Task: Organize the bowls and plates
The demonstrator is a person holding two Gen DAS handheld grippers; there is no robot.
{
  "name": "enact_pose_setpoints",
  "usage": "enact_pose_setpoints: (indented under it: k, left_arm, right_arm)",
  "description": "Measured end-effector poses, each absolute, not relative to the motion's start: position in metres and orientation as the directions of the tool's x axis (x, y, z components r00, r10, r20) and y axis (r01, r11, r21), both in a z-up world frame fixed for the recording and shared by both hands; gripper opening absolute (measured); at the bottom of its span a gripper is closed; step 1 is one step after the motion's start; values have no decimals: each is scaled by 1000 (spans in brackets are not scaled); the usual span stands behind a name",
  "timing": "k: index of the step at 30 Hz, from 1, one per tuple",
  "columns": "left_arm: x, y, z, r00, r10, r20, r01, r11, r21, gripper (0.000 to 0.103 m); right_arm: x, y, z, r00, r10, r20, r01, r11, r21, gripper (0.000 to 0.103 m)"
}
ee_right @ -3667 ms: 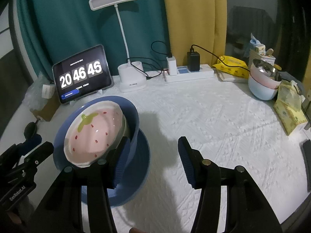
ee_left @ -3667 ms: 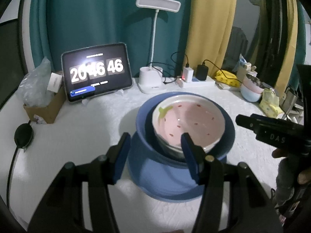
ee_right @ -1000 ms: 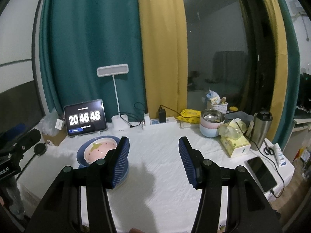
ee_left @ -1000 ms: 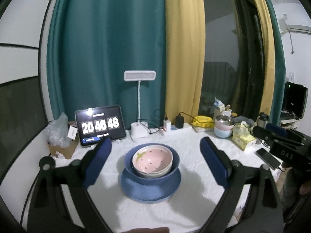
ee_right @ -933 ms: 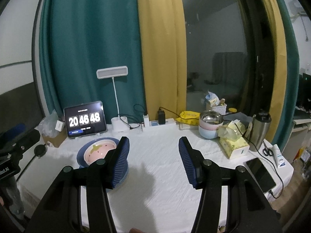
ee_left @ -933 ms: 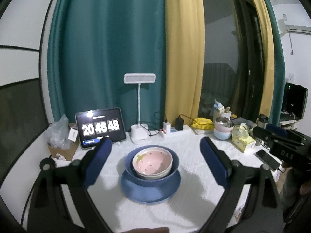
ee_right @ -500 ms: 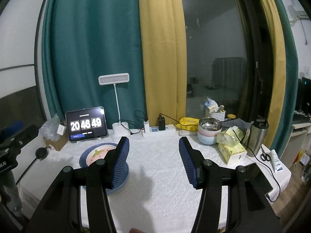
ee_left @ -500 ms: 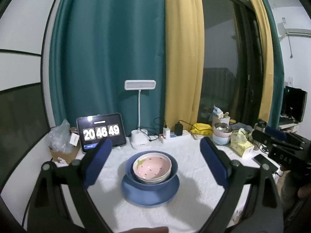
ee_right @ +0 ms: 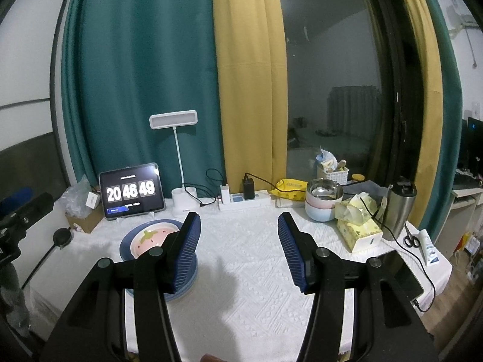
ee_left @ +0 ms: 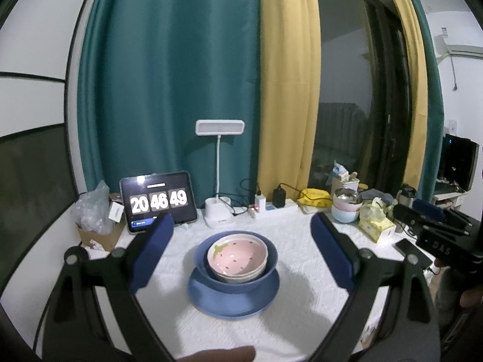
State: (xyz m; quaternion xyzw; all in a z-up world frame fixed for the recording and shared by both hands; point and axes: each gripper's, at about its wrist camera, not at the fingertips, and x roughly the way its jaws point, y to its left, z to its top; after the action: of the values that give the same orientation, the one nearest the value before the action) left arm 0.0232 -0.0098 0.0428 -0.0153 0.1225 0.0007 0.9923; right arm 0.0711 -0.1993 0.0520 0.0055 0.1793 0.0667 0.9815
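On the white textured bench [ee_left: 302, 241], the stacking looks finished as far as the pictures show: a pink ceramic bowl with a strawberry pattern [ee_left: 237, 255] sits uppermost in a nest of pale bowls inside a deep blue bowl [ee_left: 235, 274], and that bowl stands on a flat blue plate [ee_left: 233, 300]. The stack sits just in front of the white desk lamp [ee_left: 219, 163], near its base.

The left claw [ee_left: 241, 256] is released, its jaws spread wide on either side of the stack and well short of it, gripping nothing. The right claw [ee_right: 238, 247] is also released and empty, its jaws standing apart over bare cloth to the right of the stack. I judge that little or nothing is left, unless the pastel bowls with a steel bowl on top [ee_right: 323, 200], far right of the lamp, also belong to the task.

The left wrist view shows the whole stack head-on, plate included, and the right claw's black body at its right edge. The right wrist view hides half the stack behind its own left finger, but it shows the bench's right end: a yellow tissue box [ee_right: 359, 232], a steel tumbler [ee_right: 400, 208] and scissors [ee_right: 411, 239].
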Motion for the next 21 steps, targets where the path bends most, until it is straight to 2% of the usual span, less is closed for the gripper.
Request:
enact_pose_setpoints:
  k: [21]
  left_arm:
    - [26, -7, 40, 969, 9, -249, -16, 1000, -25, 93]
  right_arm:
    - [73, -201, 48, 926, 128, -354, -123, 992, 35, 57]
